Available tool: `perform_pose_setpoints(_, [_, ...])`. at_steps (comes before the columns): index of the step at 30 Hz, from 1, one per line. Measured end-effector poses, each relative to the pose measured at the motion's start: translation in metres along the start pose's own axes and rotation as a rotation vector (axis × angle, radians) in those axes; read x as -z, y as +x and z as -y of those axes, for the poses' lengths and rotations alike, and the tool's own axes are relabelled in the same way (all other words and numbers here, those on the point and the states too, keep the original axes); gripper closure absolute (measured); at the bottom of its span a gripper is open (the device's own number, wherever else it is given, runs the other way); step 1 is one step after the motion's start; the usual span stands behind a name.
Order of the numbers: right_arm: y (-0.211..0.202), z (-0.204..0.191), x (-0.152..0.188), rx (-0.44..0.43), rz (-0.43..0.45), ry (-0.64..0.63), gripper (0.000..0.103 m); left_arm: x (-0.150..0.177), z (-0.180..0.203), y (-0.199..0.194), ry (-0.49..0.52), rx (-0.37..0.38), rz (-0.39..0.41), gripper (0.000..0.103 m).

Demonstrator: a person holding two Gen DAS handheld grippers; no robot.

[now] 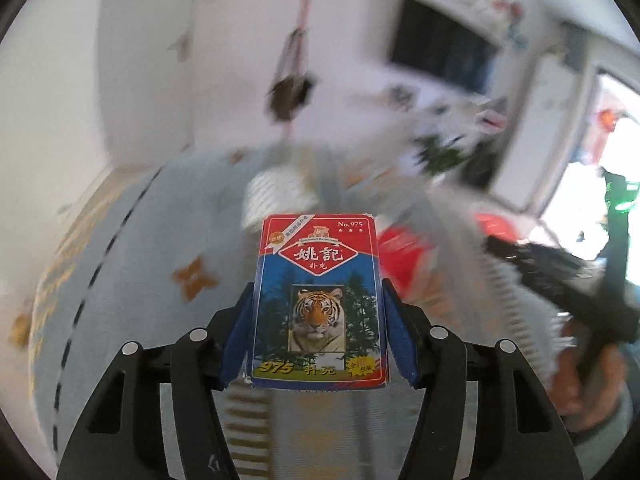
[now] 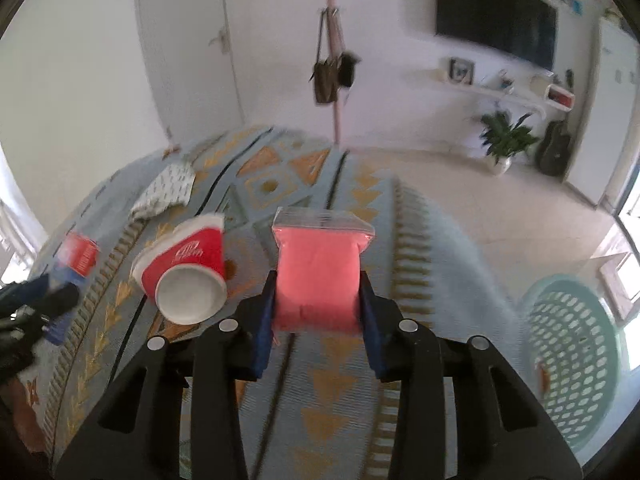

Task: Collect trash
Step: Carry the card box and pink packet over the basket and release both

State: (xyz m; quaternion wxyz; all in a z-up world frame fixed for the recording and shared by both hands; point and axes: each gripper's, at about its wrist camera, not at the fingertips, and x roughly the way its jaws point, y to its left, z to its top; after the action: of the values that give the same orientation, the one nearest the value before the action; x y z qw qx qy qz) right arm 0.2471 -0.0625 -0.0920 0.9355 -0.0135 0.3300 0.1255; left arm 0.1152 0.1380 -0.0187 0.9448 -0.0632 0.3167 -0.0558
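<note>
My left gripper (image 1: 319,322) is shut on a red and blue playing-card box (image 1: 320,300) with a tiger picture, held above the rug. It also shows in the right wrist view (image 2: 78,258) at far left. My right gripper (image 2: 318,298) is shut on a small clear zip bag of pink powder (image 2: 320,268), held above the rug. A crushed red paper cup (image 2: 184,276) lies on its side on the rug, left of the right gripper. A white patterned wrapper (image 2: 166,190) lies farther back left.
A light blue patterned rug (image 2: 360,208) covers the floor. A mint green perforated basket (image 2: 576,356) stands on the tile at right. A pink coat stand with bags (image 2: 334,76), a potted plant (image 2: 506,140) and a wall television (image 2: 496,20) are behind.
</note>
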Motion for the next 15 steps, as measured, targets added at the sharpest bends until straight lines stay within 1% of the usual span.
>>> perform_pose_setpoints(1, [-0.011,0.006,-0.001,0.002,0.037,0.005,0.069,-0.003,0.009,-0.007,0.028,0.022,0.027,0.046])
perform_pose_setpoints(2, [-0.023,0.013,-0.002,0.006,0.069,0.015,0.069,-0.008,0.021,-0.014,0.069,0.028,0.052,0.046])
perform_pose_setpoints(3, [-0.034,0.02,-0.004,0.021,0.093,0.024,0.069,-0.011,0.03,-0.017,0.09,0.029,0.063,0.046])
perform_pose_setpoints(6, [-0.063,0.042,-0.011,0.054,0.161,0.054,0.069,-0.025,0.07,-0.024,0.151,0.094,0.104,0.046])
perform_pose_setpoints(8, [-0.087,0.063,-0.013,0.091,0.208,0.084,0.069,-0.031,0.098,-0.023,0.193,0.12,0.128,0.046])
perform_pose_setpoints(11, [-0.115,0.095,-0.013,0.148,0.253,0.139,0.069,-0.039,0.139,-0.016,0.238,0.182,0.139,0.046])
perform_pose_setpoints(12, [-0.121,0.106,-0.013,0.159,0.259,0.158,0.069,-0.043,0.157,-0.011,0.253,0.213,0.139,0.046])
perform_pose_setpoints(14, [-0.132,0.129,-0.009,0.194,0.268,0.202,0.069,-0.047,0.185,0.002,0.275,0.251,0.138,0.045])
perform_pose_setpoints(15, [-0.136,0.147,-0.004,0.221,0.265,0.239,0.069,-0.048,0.197,0.008,0.284,0.264,0.132,0.045])
